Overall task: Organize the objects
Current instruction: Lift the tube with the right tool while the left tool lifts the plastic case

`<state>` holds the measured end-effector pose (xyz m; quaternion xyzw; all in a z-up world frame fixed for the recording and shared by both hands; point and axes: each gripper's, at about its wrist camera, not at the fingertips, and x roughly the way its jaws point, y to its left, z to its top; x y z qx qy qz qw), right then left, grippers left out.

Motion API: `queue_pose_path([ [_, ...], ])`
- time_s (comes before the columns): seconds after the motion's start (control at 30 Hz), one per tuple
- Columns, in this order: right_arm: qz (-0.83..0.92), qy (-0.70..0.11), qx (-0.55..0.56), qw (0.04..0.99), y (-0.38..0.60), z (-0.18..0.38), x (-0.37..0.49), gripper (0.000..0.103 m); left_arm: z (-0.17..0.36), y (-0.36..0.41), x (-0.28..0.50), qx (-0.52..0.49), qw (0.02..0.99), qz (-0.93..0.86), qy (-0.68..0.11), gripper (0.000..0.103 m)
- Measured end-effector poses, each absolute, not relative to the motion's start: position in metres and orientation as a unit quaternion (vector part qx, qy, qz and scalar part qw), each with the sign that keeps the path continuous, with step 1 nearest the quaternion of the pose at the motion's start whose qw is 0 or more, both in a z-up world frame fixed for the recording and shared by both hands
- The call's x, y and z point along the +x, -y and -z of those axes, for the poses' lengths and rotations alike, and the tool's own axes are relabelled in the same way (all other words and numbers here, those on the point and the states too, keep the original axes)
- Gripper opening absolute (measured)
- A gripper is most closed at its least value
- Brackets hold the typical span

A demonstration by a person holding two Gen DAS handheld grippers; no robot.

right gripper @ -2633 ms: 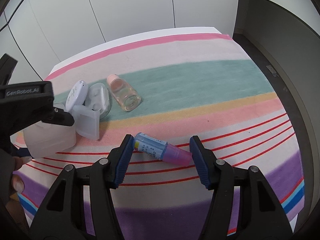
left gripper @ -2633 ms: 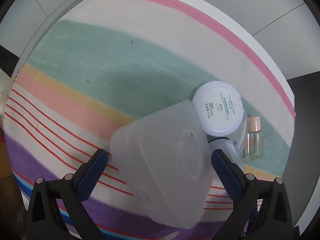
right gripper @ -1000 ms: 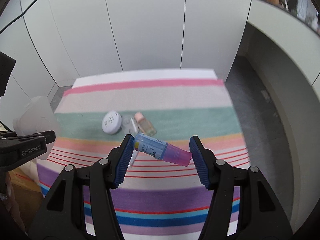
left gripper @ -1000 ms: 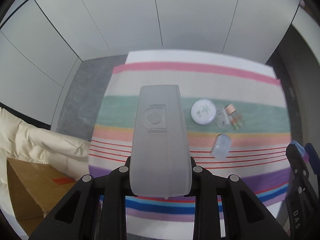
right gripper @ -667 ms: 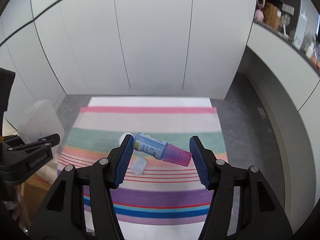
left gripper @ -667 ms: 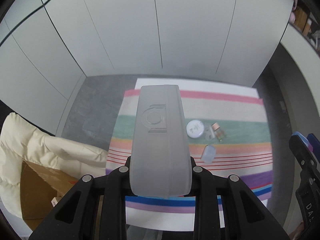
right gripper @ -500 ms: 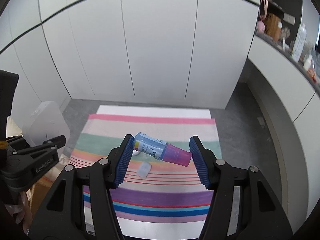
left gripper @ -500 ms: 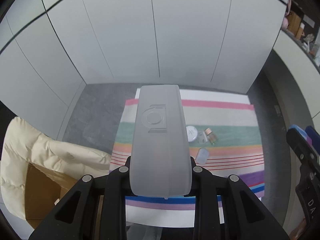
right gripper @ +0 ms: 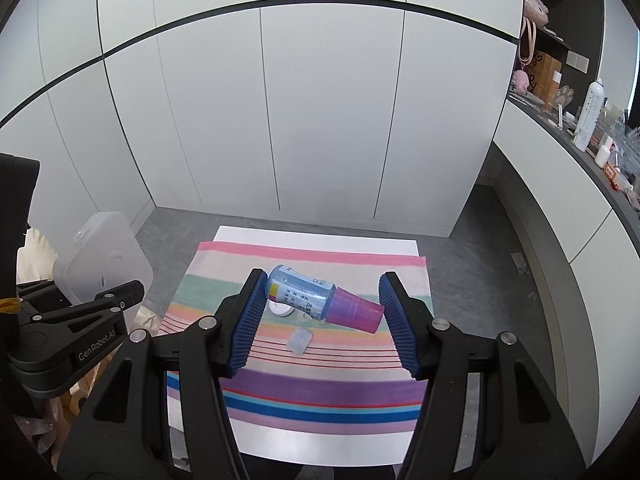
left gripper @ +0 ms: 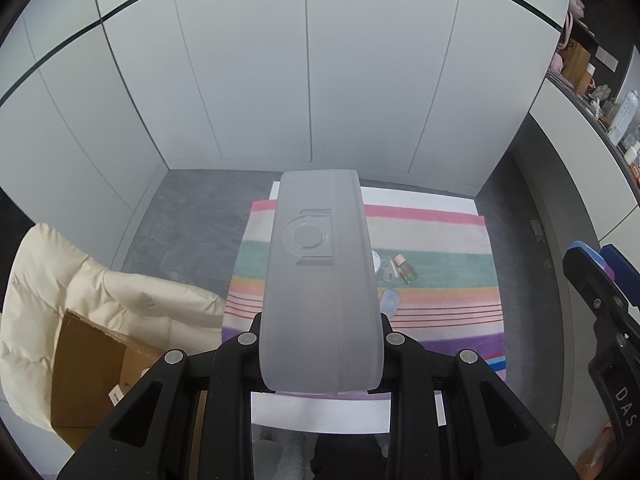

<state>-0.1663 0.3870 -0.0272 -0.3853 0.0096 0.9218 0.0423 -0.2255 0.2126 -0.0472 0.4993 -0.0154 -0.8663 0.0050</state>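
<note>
High above the striped bench (right gripper: 320,384), the left tool (left gripper: 320,344) clamps a frosted box (left gripper: 320,280) and the right tool (right gripper: 320,312) clamps a slanted blue-and-purple tube (right gripper: 320,300), which could slip free

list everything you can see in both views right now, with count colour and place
frosted box: 1, translucent white, clamped in the left gripper, high above the table
small bottle: 1, blue body with purple cap, crosswise between the right gripper's fingers
striped cloth: 1, pink, green, purple and blue bands, on the table
round jar: 1, white, on the cloth
clear bottle: 1, peach cap, lying on the green band
loose lid: 1, translucent, on the red lines
cardboard box: 1, brown, on the floor at left
padded jacket: 1, cream, by the box
left gripper: 1, black
right gripper: 1, black, blue pads
</note>
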Motion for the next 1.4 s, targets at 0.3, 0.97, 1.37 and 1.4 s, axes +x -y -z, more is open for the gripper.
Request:
queue_pose_path([
  [0.3,-0.925,-0.006,-0.380,0.021,-0.380,0.026,-0.140,0.060,0.036,-0.200,-0.195,0.469,0.012,0.883,0.025,0.027],
  [0.97,-0.916,-0.047,-0.399,-0.005,-0.362,0.058,-0.040,0.060,0.042,-0.201,-0.077,0.460,-0.059,0.884,0.062,0.027],
  [1.37,-0.900,-0.084,-0.428,-0.019,-0.358,0.089,0.027,0.060,0.065,-0.206,-0.017,0.467,-0.077,0.878,0.073,0.027],
  [1.4,-0.899,-0.086,-0.429,-0.022,-0.359,0.090,0.033,0.060,0.064,-0.206,-0.013,0.465,-0.077,0.879,0.075,0.027],
])
